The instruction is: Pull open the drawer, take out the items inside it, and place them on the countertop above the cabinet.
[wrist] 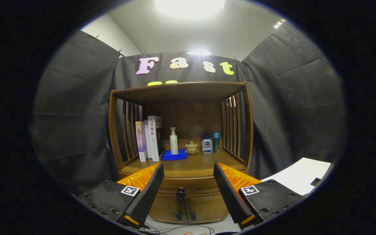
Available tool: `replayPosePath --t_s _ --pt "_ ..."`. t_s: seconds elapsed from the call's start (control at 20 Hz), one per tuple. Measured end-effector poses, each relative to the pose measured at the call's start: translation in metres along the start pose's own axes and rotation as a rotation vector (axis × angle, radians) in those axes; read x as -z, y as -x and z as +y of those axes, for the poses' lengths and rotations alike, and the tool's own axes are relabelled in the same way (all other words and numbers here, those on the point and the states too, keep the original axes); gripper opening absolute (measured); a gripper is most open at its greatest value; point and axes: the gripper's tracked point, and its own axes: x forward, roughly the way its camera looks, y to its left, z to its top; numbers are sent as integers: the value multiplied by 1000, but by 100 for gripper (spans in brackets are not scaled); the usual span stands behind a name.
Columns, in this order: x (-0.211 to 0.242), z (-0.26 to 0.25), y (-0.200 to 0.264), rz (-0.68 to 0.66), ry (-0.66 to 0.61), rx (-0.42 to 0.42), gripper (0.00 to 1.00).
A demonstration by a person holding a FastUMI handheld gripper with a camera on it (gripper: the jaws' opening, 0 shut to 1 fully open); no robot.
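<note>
A wooden cabinet (181, 98) with an open shelf stands ahead of me against the booth wall. Its drawer (188, 188) sits shut below the countertop (188, 166), with a dark round knob (180, 192) at its middle. My gripper (188, 189) is open, held some way back from the cabinet, and the knob shows between my fingers (150, 192) with nothing held. Whatever lies inside the drawer is hidden.
On the countertop stand several books (148, 138) at the left, a white bottle (174, 141) on a blue cloth (174, 155), a lidded tea cup (192, 147), and two small bottles (211, 143). Two small doors (188, 209) lie under the drawer. White sheet (300, 176) to the right; cables (175, 230) on the floor.
</note>
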Motion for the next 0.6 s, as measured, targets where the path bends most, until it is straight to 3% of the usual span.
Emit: replayPosePath --t_s 0.2,0.4,0.6 --pt "5 9 -11 -17 8 -3 97" --pt "3 25 -10 -31 -80 -35 97" --pt "5 27 -8 -41 -42 -39 97"
